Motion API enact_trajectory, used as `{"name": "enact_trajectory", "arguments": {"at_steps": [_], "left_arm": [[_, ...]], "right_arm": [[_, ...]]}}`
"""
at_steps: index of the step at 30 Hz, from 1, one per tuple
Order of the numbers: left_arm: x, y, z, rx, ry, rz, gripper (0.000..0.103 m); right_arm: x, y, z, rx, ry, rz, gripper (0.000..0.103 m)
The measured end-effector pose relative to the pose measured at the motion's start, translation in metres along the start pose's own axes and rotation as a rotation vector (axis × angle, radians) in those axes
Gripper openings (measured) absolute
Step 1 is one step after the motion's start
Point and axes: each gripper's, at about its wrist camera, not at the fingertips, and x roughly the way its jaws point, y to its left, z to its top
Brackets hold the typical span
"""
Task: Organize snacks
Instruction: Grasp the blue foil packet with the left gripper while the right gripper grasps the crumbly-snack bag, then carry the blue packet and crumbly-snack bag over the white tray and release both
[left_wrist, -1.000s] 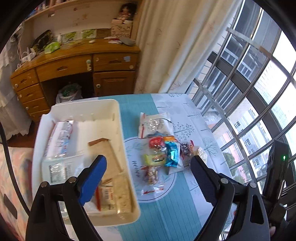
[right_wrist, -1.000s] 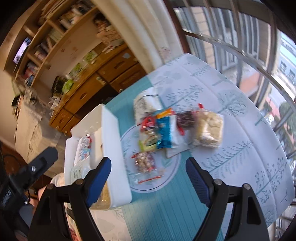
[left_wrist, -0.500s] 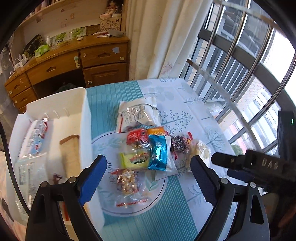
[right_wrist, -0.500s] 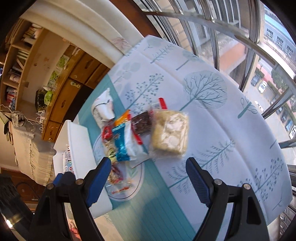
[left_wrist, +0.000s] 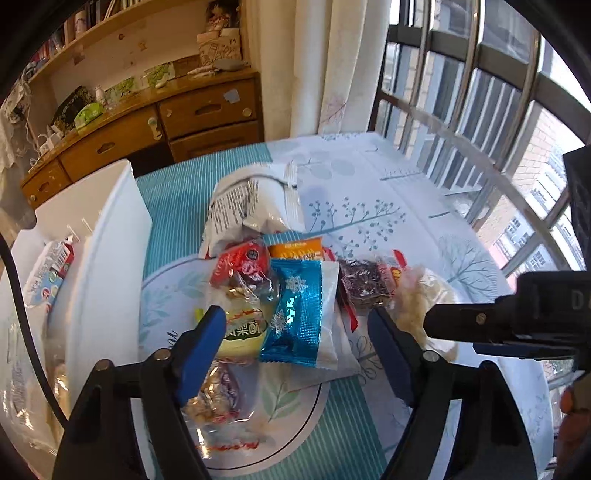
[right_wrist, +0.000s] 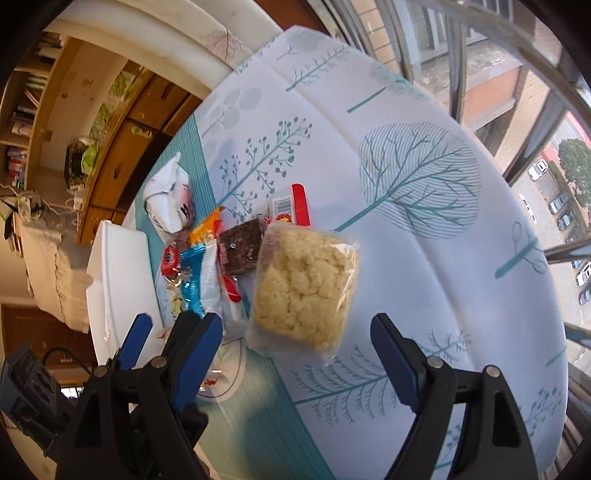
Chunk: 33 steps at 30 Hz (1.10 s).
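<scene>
A pile of wrapped snacks lies on a round white mat (left_wrist: 295, 439) on the table. My left gripper (left_wrist: 295, 328) hangs low over it, its jaws closing. A blue foil packet (left_wrist: 295, 310) lies between them, and the pads do not press it. Its left finger (left_wrist: 207, 339) covers part of a yellow-green packet (left_wrist: 243, 334). My right gripper (right_wrist: 297, 326) stands open just in front of a clear packet of pale crumbly cake (right_wrist: 306, 280), not touching it. A white bin (left_wrist: 110, 240) at the left holds several packets.
Around the blue packet lie a red packet (left_wrist: 243, 266), an orange one (left_wrist: 295, 251), a dark brown cake (left_wrist: 364, 282), a big white bag (left_wrist: 255, 206) and a clear nut packet (left_wrist: 218, 398). The right gripper's body (left_wrist: 517, 321) crosses the left wrist view. Windows border the table's right.
Both grippers have come down and forward, close over the snack pile. The left jaws have narrowed. The right gripper has entered the left wrist view from the right.
</scene>
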Motion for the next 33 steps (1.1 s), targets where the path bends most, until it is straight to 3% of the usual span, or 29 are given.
{"name": "enact_trajectory", "arguments": {"at_steps": [7,14,25,33], "left_arm": [[0.022,-0.004,0.001,-0.033,0.033,0.053,0.059],[0.027,-0.01,0.004,-0.031,0.034,0.077,0.056],[0.029,-0.025,0.009,0.023,0.055,0.075,0.029],[0.025,-0.023,0.011,0.011,0.094,0.062,0.024]], "right_arm": [[0.015,-0.001,0.011,-0.049,0.055,0.004,0.066],[0.024,0.002,0.016,-0.094,0.085,0.002,0.065],[0.028,0.007,0.022,-0.152,0.115,-0.012,0.063],[0.027,0.005,0.021,-0.151,0.142,-0.028,0.06]]}}
